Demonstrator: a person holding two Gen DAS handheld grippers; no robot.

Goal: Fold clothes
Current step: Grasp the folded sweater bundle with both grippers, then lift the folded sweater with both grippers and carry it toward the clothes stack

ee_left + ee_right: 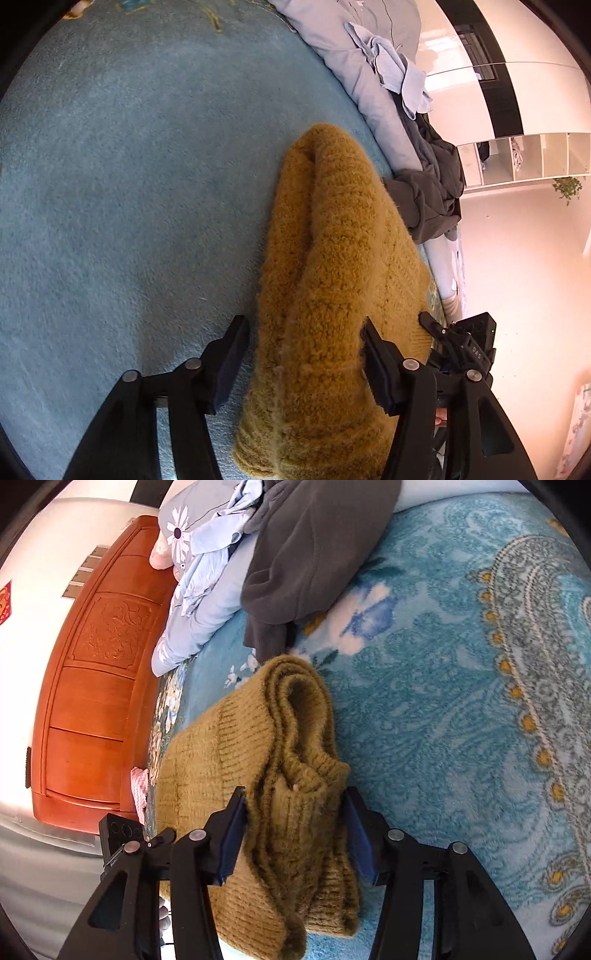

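Note:
A fuzzy mustard-yellow sweater point(332, 280) lies folded into a long bundle on the blue blanket point(129, 203). My left gripper point(303, 343) straddles its near end. Blanket shows between the left finger point(231, 354) and the knit, and the right finger brushes the fuzz, so the jaws stand open. In the right wrist view the sweater point(288, 775) shows its layered edge and collar. My right gripper point(295, 812) straddles that end. The knit fills the gap and grazes both blue pads point(231, 845) without looking squeezed. The sweater rests on the bed.
A dark grey garment point(314, 550) and a crumpled light blue one point(210, 565) lie on a pale quilt point(354, 74) past the sweater. A red-brown wooden headboard point(92, 683) stands at the bed's end. The patterned blanket point(461, 701) spreads to the right. The other gripper's black body point(469, 343) is close by.

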